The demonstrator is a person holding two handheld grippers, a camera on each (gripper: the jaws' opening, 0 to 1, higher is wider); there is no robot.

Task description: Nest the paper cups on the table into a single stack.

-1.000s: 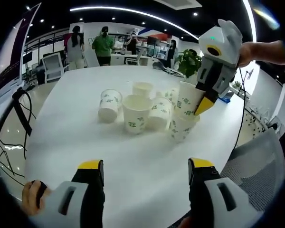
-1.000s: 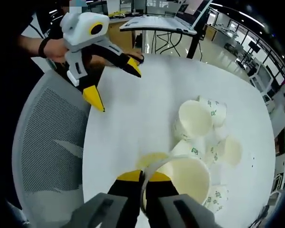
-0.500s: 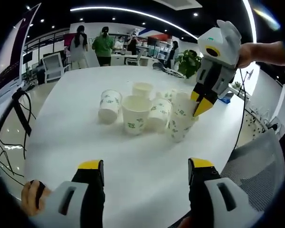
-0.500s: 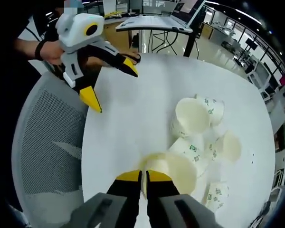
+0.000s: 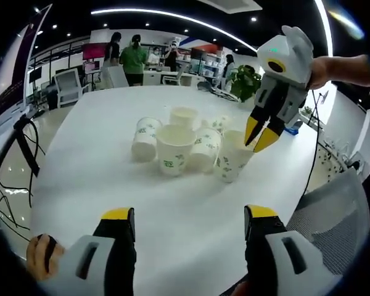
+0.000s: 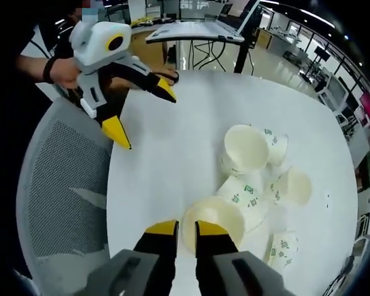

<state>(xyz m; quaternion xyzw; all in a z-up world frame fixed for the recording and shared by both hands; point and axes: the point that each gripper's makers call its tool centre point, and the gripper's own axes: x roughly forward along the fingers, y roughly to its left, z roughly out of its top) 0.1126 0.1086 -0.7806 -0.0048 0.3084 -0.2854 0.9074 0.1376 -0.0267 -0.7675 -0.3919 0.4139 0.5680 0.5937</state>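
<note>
Paper cups (image 5: pixel 184 143) cluster mid-table (image 5: pixel 80 185), some upright, some tipped. Since a second ago the cup held by the right gripper (image 5: pixel 259 135) sits nested in another cup (image 6: pixel 213 217); that gripper's jaws, then pinched on its rim, now stand slightly parted above it. Left gripper (image 5: pixel 188 222) spread wide, empty. Green cup print unreadable.

The far paper cups (image 5: pixel 185 116) are partly hidden behind nearer ones; green print on the cups is too small to read.
</note>
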